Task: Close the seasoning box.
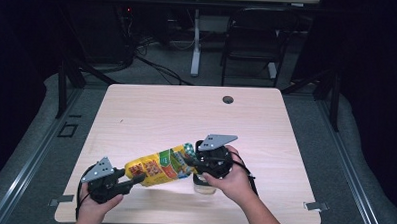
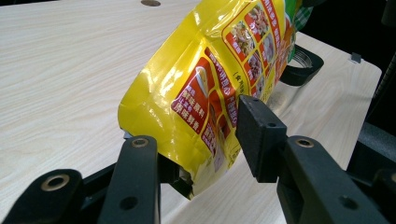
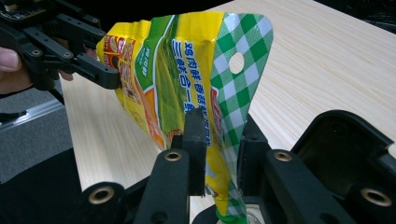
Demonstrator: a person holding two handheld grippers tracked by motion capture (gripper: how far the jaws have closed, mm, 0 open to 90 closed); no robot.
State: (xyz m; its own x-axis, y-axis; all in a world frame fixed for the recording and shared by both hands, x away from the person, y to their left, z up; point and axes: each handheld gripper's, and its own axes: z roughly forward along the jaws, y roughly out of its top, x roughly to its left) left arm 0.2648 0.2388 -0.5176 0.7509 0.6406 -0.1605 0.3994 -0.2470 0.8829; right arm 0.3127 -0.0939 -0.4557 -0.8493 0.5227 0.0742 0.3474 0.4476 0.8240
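Laboratory recording bay: a pale wood tabletop (image 1: 151, 115) ringed by black curtains (image 1: 373, 73), floor cables (image 1: 158, 65) and a folding chair (image 1: 251, 39).

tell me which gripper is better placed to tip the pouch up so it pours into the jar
Left, probably. The left gripper holds the bottom end of the yellow pouch and can raise it, while the right gripper pins the spout end above the jar.

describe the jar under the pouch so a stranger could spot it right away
On the pale wooden table, look near the front edge, right of centre. Below the yellow-and-green printed foil pouch held between both hand-held grippers stands a small clear glass jar. It is the one see-through thing, open-mouthed.
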